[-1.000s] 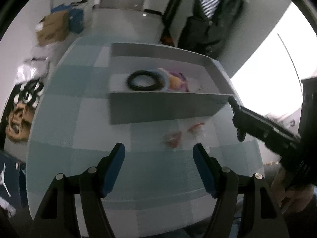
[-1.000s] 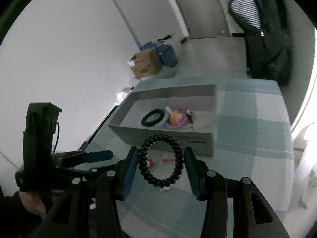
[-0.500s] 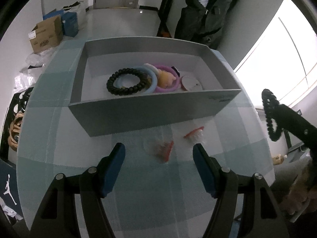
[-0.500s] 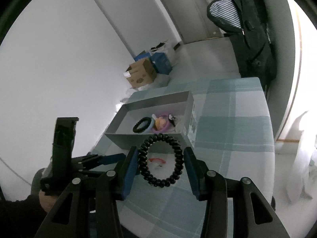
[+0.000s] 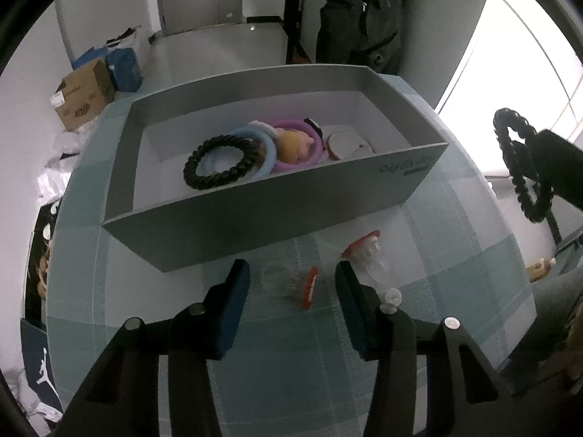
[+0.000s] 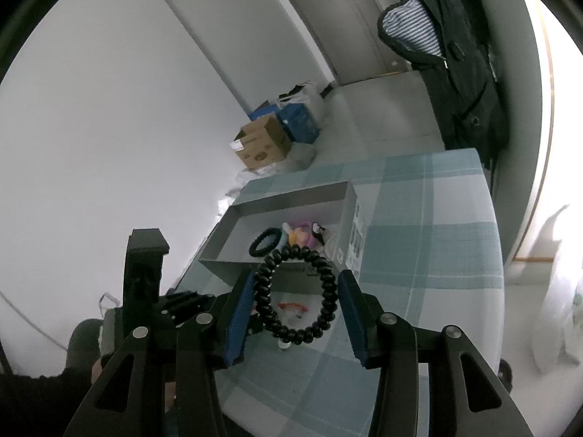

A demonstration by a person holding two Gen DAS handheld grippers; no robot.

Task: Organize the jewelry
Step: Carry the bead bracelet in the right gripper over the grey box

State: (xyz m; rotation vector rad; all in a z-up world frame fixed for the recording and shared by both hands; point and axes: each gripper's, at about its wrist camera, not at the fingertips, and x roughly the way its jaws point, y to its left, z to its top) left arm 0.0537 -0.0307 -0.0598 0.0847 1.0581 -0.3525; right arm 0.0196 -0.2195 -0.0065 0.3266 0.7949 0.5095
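Right now the small clear hair clip with the red edge (image 5: 291,284) lies on the checked tablecloth (image 5: 455,266), just in front of the grey box (image 5: 277,218) and directly between the blue pads of the left gripper (image 5: 291,291). Its jaws are closing around it; pads not touching yet (clip's long axis hard to tell, red edge runs roughly along the fingers). A second clear-and-red clip (image 5: 364,245) sits just right of it, nearer the box. The right gripper (image 6: 295,298) is clamped on a black beaded bracelet (image 6: 295,295), held up over the table, well off to the side. So the left is nearer. Box label is too blurred to read; a jumping-figure logo (image 5: 43,375) shows bottom left.
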